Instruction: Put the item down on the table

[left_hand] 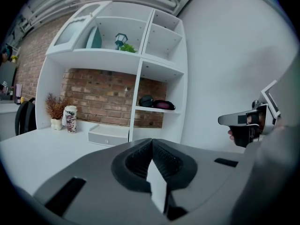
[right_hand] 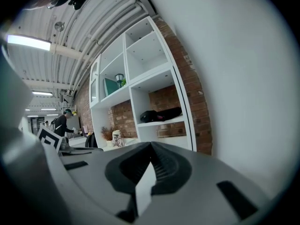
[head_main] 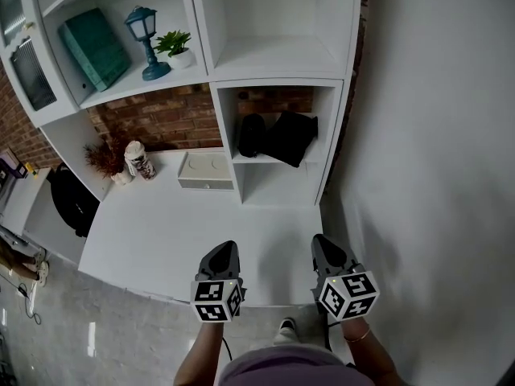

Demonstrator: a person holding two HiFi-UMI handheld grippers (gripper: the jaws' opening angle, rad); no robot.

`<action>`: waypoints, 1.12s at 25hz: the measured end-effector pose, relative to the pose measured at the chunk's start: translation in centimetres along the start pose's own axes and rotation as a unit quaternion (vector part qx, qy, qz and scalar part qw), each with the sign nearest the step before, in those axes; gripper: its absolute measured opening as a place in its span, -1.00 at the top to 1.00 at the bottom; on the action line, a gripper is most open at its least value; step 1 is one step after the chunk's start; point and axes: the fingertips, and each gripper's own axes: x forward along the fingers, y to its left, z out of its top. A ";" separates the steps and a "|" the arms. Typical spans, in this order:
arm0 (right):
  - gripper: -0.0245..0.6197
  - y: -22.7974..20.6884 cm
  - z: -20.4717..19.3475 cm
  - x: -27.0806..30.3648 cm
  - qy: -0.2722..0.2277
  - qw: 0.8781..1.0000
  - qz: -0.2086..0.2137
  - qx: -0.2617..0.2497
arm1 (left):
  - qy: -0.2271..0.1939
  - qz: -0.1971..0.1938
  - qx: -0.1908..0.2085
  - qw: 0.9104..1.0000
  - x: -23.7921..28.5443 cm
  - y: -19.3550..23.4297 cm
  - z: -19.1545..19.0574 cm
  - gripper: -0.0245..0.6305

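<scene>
The fingers [left_hand: 137, 162] of the left gripper [head_main: 226, 249] are pressed together with nothing between them, and the fingers [right_hand: 165, 167] of the right gripper [head_main: 323, 241] are likewise closed on nothing. Both grippers point away from the person, side by side but apart, over the near edge of the white table [head_main: 161, 232]. The right one is close to the table's right edge and the plain wall [head_main: 434, 135]. Beyond them lies a broad bare stretch of tabletop. At its far edge, against the brick, a white box [head_main: 206, 170] sits just left of the shelf unit [head_main: 273, 55], with a patterned cup [head_main: 138, 160] and a dried plant [head_main: 105, 158] further left. Which of these is the task's item cannot be told. Black bags [head_main: 278, 135] fill the cubby on the far right. A black backpack [head_main: 72, 199] is beside the table's left edge.
</scene>
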 end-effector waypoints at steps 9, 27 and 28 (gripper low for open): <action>0.95 0.3 -0.5 -0.7 0.000 1.000 0.004 -0.008 | -0.002 -0.003 0.003 1.000 -0.6 -0.8 -0.6 0.93; 0.94 -0.1 -1.5 -1.3 0.007 1.000 0.005 0.012 | 0.011 0.008 0.003 1.000 -1.0 -1.1 -1.5 0.93; 0.94 -0.1 -1.6 -1.4 0.008 1.000 0.005 0.012 | 0.012 0.009 0.010 1.000 -1.0 -1.2 -1.5 0.93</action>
